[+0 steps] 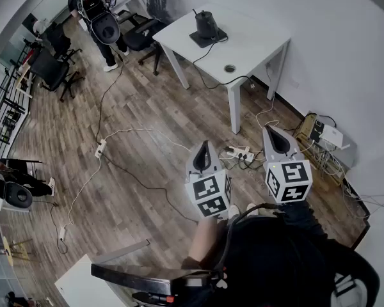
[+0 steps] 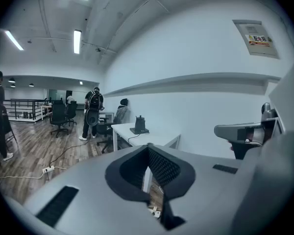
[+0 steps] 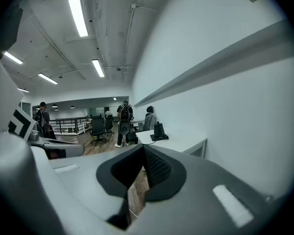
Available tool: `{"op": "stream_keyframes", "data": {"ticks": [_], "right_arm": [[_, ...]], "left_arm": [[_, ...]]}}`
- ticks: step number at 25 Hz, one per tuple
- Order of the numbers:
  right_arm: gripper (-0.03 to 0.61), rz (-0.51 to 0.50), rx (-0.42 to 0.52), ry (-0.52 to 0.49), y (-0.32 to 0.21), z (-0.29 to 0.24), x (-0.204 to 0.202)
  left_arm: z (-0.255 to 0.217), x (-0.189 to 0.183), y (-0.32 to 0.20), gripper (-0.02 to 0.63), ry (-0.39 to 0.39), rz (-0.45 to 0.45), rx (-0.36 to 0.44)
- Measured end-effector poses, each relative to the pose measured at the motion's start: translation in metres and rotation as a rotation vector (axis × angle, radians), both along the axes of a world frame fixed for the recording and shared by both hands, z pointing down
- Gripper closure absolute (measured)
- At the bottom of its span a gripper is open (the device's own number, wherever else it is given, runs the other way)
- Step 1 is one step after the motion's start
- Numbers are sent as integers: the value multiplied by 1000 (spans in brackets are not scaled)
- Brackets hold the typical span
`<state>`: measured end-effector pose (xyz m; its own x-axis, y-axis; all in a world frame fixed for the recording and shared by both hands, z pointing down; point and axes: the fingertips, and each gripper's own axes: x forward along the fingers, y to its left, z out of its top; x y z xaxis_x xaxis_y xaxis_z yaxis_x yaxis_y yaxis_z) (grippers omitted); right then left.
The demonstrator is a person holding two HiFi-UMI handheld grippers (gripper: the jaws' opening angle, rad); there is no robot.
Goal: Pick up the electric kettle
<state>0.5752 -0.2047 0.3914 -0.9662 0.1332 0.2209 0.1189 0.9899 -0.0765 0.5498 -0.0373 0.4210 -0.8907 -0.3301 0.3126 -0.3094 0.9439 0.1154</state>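
1. On my feed, the left gripper (image 1: pixel 203 149) shows a pale grey shell with black, teardrop-shaped jaw pads, ribbed inside.
2. The right gripper (image 1: pixel 274 135) matches it (same grey shell, same black pads).
3. Each carries a white marker cube (image 1: pixel 210 196) printed with black squares.
4. I see dark clothing, a dark sleeve (image 1: pixel 301 215) and a black cable (image 1: pixel 229 232).
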Motion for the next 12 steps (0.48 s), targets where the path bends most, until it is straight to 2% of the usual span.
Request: {"op": "stream_keyframes", "data": {"ticks": [12], "right_arm": [[578, -3, -2, 11, -4, 3, -3]], "left_arm": [[1, -3, -4, 614, 1, -3, 0]]}}
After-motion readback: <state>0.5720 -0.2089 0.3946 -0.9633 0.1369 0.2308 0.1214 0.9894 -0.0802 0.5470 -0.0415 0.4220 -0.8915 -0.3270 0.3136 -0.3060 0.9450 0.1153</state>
